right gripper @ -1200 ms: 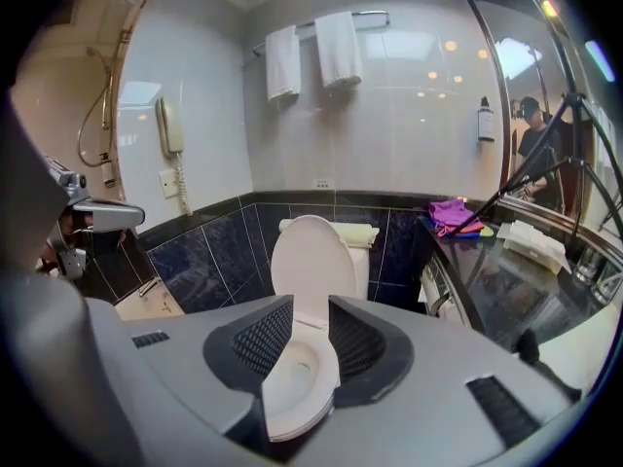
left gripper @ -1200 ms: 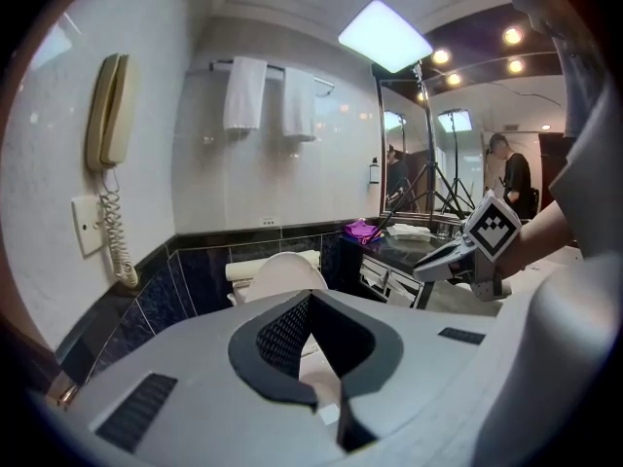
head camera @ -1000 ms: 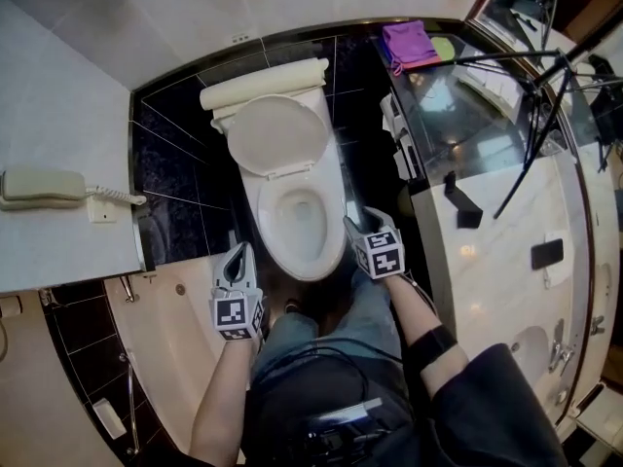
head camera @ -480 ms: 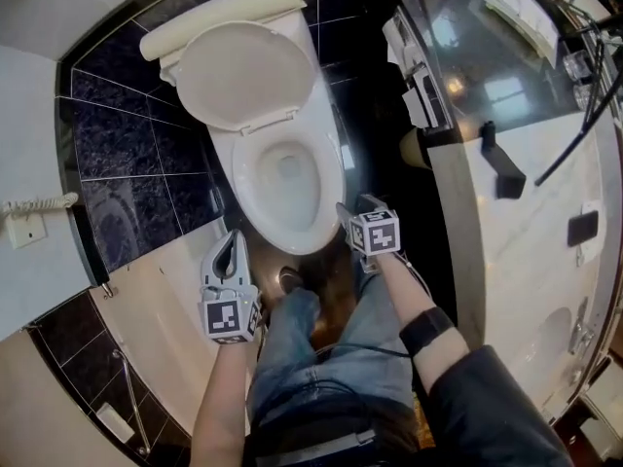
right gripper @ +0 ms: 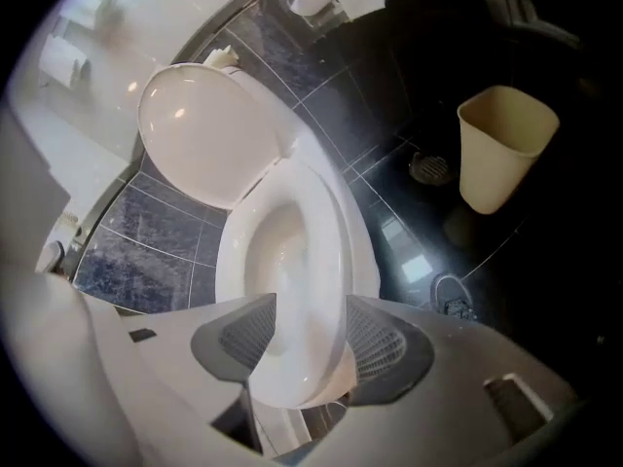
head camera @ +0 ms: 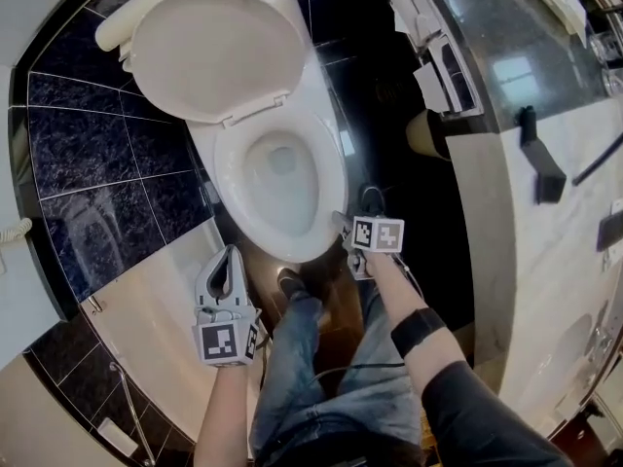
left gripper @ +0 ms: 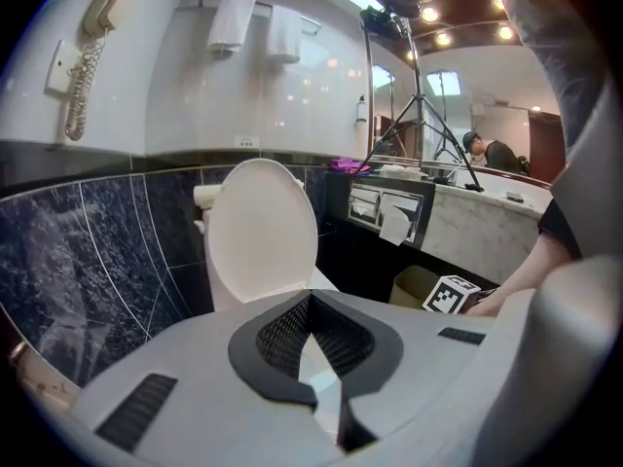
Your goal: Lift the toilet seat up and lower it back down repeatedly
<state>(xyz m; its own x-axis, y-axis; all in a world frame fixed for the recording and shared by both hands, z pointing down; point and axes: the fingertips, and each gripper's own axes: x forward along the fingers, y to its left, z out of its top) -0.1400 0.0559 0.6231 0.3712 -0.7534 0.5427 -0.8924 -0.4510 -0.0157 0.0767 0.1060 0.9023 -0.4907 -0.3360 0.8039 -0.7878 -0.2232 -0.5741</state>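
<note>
A long marble counter (head camera: 506, 241) runs along the right edge of the dark tiled floor (head camera: 389, 95), and a pale tub (head camera: 146, 309) fills the floor's lower left corner. The white toilet (head camera: 311, 115) stands between them against the blue-black tiled wall. Its lid (head camera: 219, 52) is raised and leans back at the tank. The toilet seat (head camera: 333, 173) lies down flat on the bowl as a white ring. The person's legs in jeans (head camera: 321, 377) stand at the bowl's front edge, with one shoe (head camera: 289, 282) just under that edge. A beige waste bin (right gripper: 504, 144) sits on the floor near the foot of the counter, well apart from the bowl. The right gripper (head camera: 347, 227) is at the front right edge of the bowl, pointing steeply down. Its jaws have just been opening and stand wide, with the front rim of the seat between them; whether the pads touch the rim cannot be told. The left gripper (head camera: 232, 253) hangs over the tub's edge, left of the bowl's front. Its jaws are clenched tip to tip and carry nothing. A corded phone (left gripper: 92, 56) hangs on the wall above the tiles.
</note>
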